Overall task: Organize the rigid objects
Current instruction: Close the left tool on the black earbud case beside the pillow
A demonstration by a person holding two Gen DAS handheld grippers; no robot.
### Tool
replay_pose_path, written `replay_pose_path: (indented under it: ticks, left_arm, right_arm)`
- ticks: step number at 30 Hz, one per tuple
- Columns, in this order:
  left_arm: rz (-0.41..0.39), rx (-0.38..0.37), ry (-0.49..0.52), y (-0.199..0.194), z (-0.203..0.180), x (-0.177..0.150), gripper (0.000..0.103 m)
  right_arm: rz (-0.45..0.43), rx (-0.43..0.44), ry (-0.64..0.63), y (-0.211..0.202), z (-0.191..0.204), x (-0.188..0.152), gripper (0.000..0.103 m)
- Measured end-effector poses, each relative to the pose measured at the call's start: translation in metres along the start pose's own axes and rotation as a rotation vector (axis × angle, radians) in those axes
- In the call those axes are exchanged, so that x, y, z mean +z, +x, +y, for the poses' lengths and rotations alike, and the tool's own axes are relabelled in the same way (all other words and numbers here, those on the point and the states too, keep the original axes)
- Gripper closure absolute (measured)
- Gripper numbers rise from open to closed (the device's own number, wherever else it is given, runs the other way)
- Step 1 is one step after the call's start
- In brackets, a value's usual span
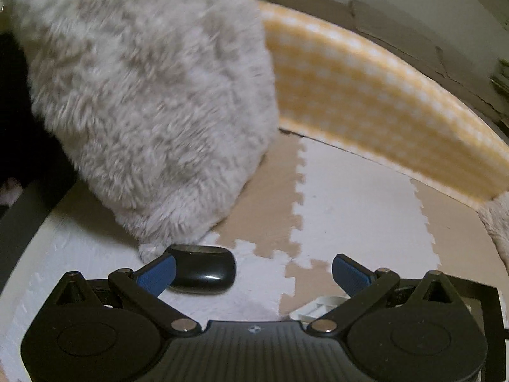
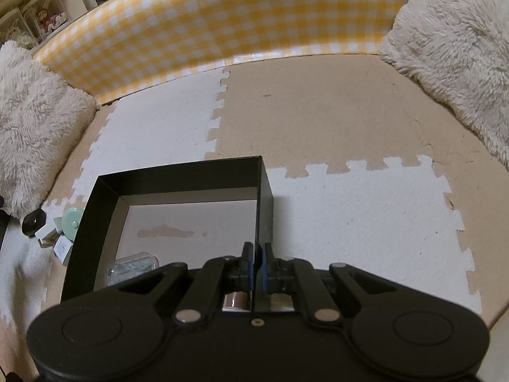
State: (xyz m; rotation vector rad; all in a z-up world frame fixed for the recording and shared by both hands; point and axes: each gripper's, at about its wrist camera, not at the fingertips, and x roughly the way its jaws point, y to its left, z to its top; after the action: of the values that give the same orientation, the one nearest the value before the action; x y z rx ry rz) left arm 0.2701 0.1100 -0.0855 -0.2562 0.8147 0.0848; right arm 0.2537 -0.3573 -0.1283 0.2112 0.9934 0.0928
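Left gripper (image 1: 253, 272): jaws spread wide, nothing pinched; black computer mouse (image 1: 202, 269) lies on foam mat (image 1: 350, 191) just beside its left finger. Right gripper (image 2: 257, 262): jaws pressed together on the right wall of the black box (image 2: 178, 175). No legible writing or brand.

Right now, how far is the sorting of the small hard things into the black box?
Done: one clear plastic case already lies inside the black box.
In hand: the right gripper is shut on the box's right wall; the left gripper is open beside the black mouse.
Left: the mouse, the mint round item and small white pieces lie outside.
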Motion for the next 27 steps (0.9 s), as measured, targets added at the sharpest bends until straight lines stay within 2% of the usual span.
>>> replay_pose_path:
  ticks: [3,13,17,22,24,27]
  left_arm:
    - [0.012,0.017,-0.040,0.011,0.011,0.000,0.000]
    - [0.052,0.105,-0.079,0.050,0.029,-0.002,0.000]
    - [0.040,0.134,-0.036,0.061,0.026,-0.003,0.000]
    - [0.023,0.184,0.079,0.073,0.018,-0.005,0.000]
    - [0.038,0.184,0.088,0.077,0.018,-0.006,0.002]
    - [0.055,0.169,0.064,0.084,0.018,-0.006,0.012]
  right_arm:
    - [0.003,-0.007,0.001,0.000,0.001,0.000,0.097]
    - [0.016,-0.024,-0.033,0.001,0.006,-0.002,0.098]
    - [0.015,-0.028,-0.041,0.001,0.007,-0.002,0.098]
    - [0.015,-0.032,-0.049,0.001,0.008,-0.002,0.098]
    - [0.016,-0.029,-0.048,0.001,0.008,-0.002,0.098]
    - [0.016,-0.029,-0.049,0.001,0.007,-0.001,0.098]
